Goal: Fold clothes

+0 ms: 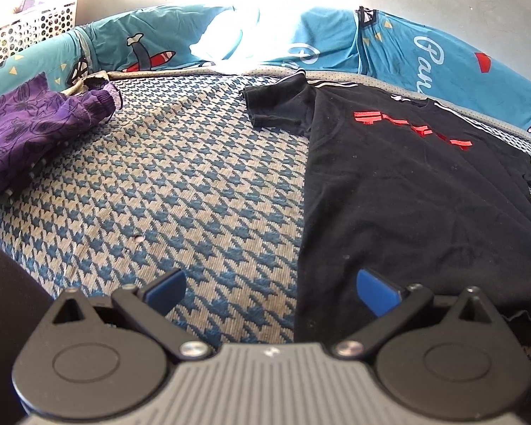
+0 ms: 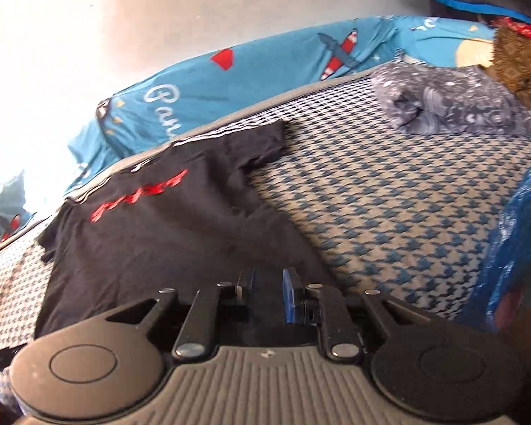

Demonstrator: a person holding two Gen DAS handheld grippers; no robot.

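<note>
A black T-shirt (image 1: 400, 184) with red chest print lies flat on the houndstooth bedcover (image 1: 180, 184), collar at the far side. My left gripper (image 1: 269, 290) is open wide at the shirt's near left corner. Its right blue pad (image 1: 375, 290) is over the black cloth and its left pad (image 1: 166, 290) is over the bedcover. In the right wrist view the same T-shirt (image 2: 166, 233) runs under my right gripper (image 2: 268, 288) at the near right corner. Its jaws are drawn close, with only a narrow gap filled by black cloth, so it looks shut on the hem.
A crumpled purple garment (image 1: 32, 131) lies at the left. A folded grey patterned cloth (image 2: 453, 106) and a brown furry item (image 2: 520, 67) sit at the far right. Blue airplane-print bedding (image 1: 424, 49) lines the far edge below the wall. A white basket (image 1: 32, 24) is far left and a blue plastic bag (image 2: 513, 241) near right.
</note>
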